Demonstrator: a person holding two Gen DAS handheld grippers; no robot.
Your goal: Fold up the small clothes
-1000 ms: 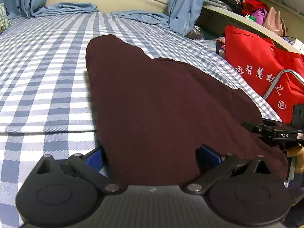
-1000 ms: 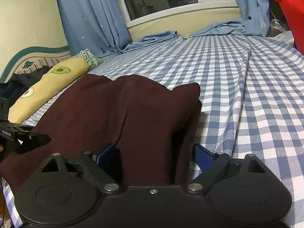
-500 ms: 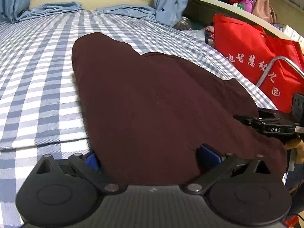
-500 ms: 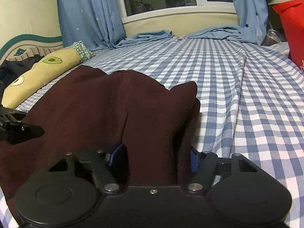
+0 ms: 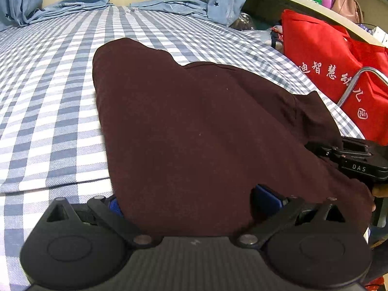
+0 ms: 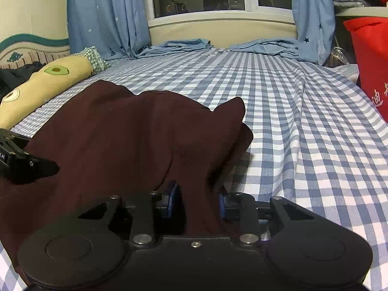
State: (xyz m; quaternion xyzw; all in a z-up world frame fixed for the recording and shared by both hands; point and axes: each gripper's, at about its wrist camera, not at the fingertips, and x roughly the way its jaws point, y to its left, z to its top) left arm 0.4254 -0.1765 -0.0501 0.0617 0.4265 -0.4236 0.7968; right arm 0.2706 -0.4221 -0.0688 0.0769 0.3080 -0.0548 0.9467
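Note:
A dark maroon garment (image 5: 194, 121) lies spread on the blue-and-white checked bed sheet (image 5: 48, 101). My left gripper (image 5: 190, 200) stands open and wide at the garment's near edge, with the cloth between its blue pads (image 5: 266, 196). In the right wrist view the garment (image 6: 116, 133) rises in a fold toward my right gripper (image 6: 197, 201). Its jaws are closing, and a bunch of the cloth sits between the pads (image 6: 173, 198). I cannot see the pads pressing on it. Each gripper shows at the edge of the other's view: the right gripper (image 5: 351, 162) and the left gripper (image 6: 24, 167).
A red bag (image 5: 339, 72) with white characters and a metal frame (image 5: 359, 77) stand off the bed's right side. A yellow avocado-print pillow (image 6: 41, 84) lies at the left. Blue curtains (image 6: 106, 17) and folded blue cloth (image 6: 181, 46) sit under the window.
The right gripper's jaws have narrowed from wide apart to close around a fold of the maroon garment. The left gripper's jaws stay wide and its view has hardly shifted.

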